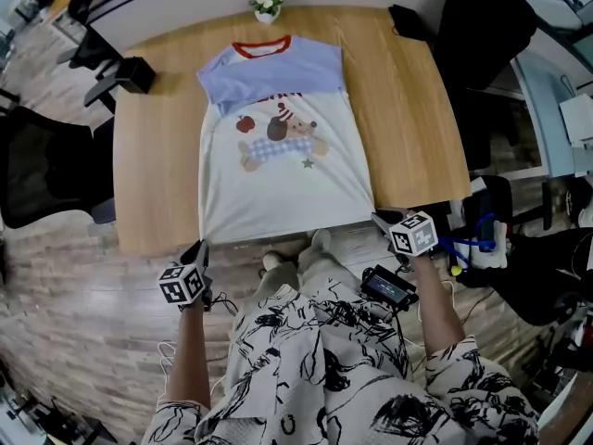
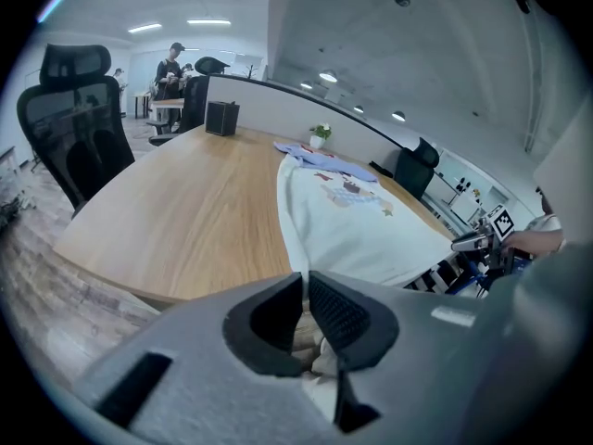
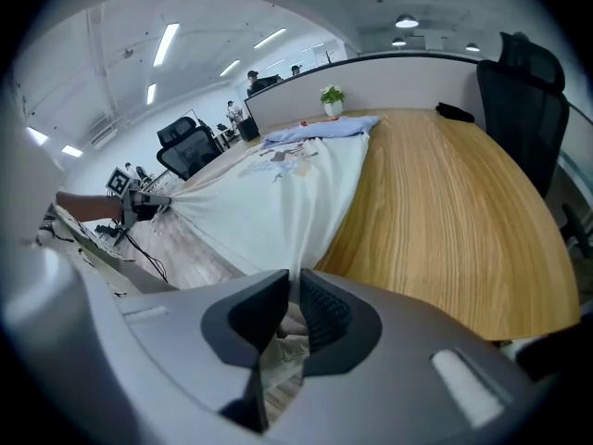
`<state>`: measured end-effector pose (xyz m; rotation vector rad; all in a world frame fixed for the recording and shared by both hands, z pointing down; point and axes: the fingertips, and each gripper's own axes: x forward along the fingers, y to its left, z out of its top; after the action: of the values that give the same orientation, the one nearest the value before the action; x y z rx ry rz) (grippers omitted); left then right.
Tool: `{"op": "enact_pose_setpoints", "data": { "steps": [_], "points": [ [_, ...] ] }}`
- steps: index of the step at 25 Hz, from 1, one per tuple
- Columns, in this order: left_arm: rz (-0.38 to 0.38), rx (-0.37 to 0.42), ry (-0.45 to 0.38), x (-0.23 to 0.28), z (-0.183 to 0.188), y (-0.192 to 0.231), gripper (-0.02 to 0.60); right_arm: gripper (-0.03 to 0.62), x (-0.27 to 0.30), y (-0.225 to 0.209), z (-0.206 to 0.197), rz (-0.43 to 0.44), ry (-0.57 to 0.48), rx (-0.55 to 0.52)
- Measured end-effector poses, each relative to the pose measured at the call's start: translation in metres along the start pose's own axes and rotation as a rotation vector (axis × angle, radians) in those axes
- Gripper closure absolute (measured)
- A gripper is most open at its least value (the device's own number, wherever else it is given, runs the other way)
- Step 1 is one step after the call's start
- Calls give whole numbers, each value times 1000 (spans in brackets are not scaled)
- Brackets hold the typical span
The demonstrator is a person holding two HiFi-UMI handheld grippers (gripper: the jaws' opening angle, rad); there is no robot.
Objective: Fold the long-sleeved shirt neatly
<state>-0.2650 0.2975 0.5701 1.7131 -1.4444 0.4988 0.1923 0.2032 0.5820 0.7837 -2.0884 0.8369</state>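
Observation:
The shirt lies flat on the wooden table, white with a lavender yoke, a red collar at the far end and a cartoon print. Its hem is pulled taut off the near table edge. My left gripper is shut on the hem's left corner; my right gripper is shut on the right corner. In the left gripper view the shirt runs away from the pinching left gripper. The right gripper view has white cloth entering the closed right gripper. The sleeves are hidden.
A small potted plant stands at the table's far edge, a black box at its far left, a dark item at its far right. Office chairs flank the table. Bare wood shows either side of the shirt.

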Motion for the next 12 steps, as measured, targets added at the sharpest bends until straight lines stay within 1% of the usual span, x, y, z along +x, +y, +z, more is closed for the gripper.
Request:
{"op": "enact_pose_setpoints", "data": {
  "steps": [3,5,8,12],
  "points": [
    [-25,6,-10,-2,1,-3,552,545,-3,0,3,-31,-23,-5],
    [-51,7,-52,-7,13,-7,552,545,-9,2,10,-44,-58,1],
    [-97,32,-150,-20,52,-16,552,546,-27,7,37,-55,-165,14],
    [-133,82,-293,-45,125,-27,552,546,-65,10,97,-94,-339,-13]
  ]
}}
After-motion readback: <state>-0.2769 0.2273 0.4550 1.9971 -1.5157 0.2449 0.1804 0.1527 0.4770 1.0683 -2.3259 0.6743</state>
